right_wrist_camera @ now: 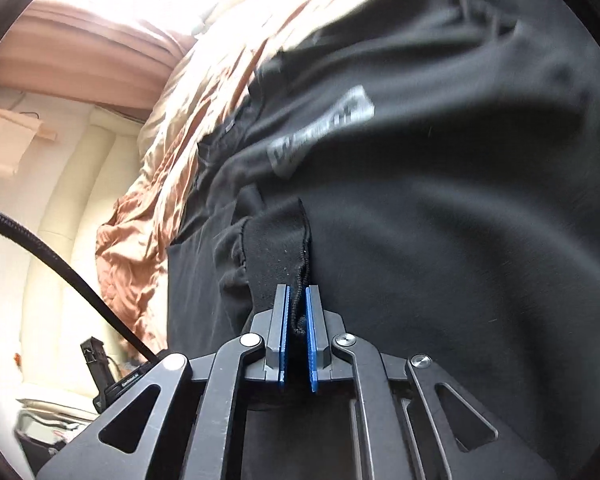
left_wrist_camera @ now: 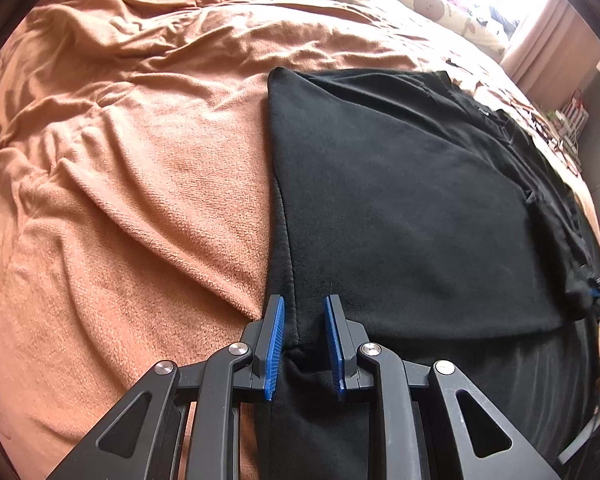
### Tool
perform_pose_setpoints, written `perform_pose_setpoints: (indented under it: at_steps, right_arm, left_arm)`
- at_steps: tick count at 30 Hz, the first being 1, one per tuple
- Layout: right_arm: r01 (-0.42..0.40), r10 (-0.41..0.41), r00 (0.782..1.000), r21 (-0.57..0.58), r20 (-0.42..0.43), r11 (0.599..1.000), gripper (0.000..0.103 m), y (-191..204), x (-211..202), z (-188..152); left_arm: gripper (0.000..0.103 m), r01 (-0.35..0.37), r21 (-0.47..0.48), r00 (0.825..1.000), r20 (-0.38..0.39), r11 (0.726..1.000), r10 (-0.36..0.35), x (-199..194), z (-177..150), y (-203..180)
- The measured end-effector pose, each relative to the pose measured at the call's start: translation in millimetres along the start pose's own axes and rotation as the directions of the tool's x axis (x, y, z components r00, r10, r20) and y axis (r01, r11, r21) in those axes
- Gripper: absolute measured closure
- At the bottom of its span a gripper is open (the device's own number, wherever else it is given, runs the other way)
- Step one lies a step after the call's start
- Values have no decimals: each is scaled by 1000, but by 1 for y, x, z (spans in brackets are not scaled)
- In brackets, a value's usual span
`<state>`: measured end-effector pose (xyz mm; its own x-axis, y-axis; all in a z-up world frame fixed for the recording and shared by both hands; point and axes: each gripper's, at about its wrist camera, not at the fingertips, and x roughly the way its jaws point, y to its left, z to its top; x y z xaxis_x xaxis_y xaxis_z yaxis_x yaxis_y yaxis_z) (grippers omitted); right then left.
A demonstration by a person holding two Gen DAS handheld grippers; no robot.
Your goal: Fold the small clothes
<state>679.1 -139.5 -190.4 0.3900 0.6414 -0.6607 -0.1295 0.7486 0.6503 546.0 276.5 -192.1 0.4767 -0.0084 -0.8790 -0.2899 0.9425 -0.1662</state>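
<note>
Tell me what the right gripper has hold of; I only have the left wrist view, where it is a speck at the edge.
Observer: The right gripper is shut on a stitched edge of the black garment.
Operator: Any marking on that side?
Observer: Yes, a grey printed patch shows on the cloth beyond the pinch. It is too blurred to read.
Operator: Anything close by to watch for?
Observer: A black cable crosses the left of that view, apart from the garment.
</note>
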Motion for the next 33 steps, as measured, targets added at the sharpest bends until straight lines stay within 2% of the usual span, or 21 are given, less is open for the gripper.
perform_pose_setpoints:
  at_steps: [4, 8, 14, 15, 16, 17, 20, 21, 22, 24, 28, 33]
  right_arm:
    - [91, -88, 994, -39, 72, 995, 99, 5, -26, -4]
    - [202, -195, 971, -42, 138, 978, 99, 3, -47, -12]
    - [286, -286, 943, 22, 171, 958, 100, -13, -56, -19]
    - [318, -317, 933, 22, 173, 948, 102, -10, -56, -20]
    - [375, -372, 909, 19, 187, 927, 103, -4, -59, -25]
    - [393, -388, 898, 17, 206, 919, 103, 2, -62, -25]
    - [357, -353, 904, 29, 240, 934, 103, 7, -74, -24]
    - [331, -329, 913, 31, 243, 943, 103, 7, -77, -23]
    - [276, -275, 933, 27, 233, 961, 103, 3, -76, -22]
    - [242, -243, 951, 29, 193, 970, 103, -4, -70, -20]
    - [221, -227, 963, 54, 144, 974, 103, -18, -56, -13]
    - [199, -206, 969, 67, 136, 978, 102, -21, -50, -5]
  left_arm:
    - [80, -19, 9, 1000, -2, 1000, 19, 2, 0, 0]
    - [80, -29, 10, 1000, -3, 1000, 29, 4, -1, 0]
    - [80, -38, 14, 999, 1, 999, 38, 5, -1, -1]
    - [80, -38, 12, 999, 1, 999, 38, 6, -1, -1]
    - [80, -36, 10, 999, 1, 999, 36, 6, -1, 0]
    - [80, -33, 7, 999, 0, 999, 33, 6, -1, 1]
    - [80, -29, -1, 1000, -1, 1000, 29, 6, -1, 2]
    - [80, -31, -2, 1000, -1, 1000, 31, 6, -1, 1]
    - [80, -34, -1, 999, -2, 999, 34, 5, -1, 1]
    - [80, -41, 2, 999, -4, 999, 41, 4, -1, -1]
    - [80, -42, 8, 999, -5, 999, 42, 3, -1, -1]
    - [80, -43, 8, 999, -1, 999, 43, 3, -2, -2]
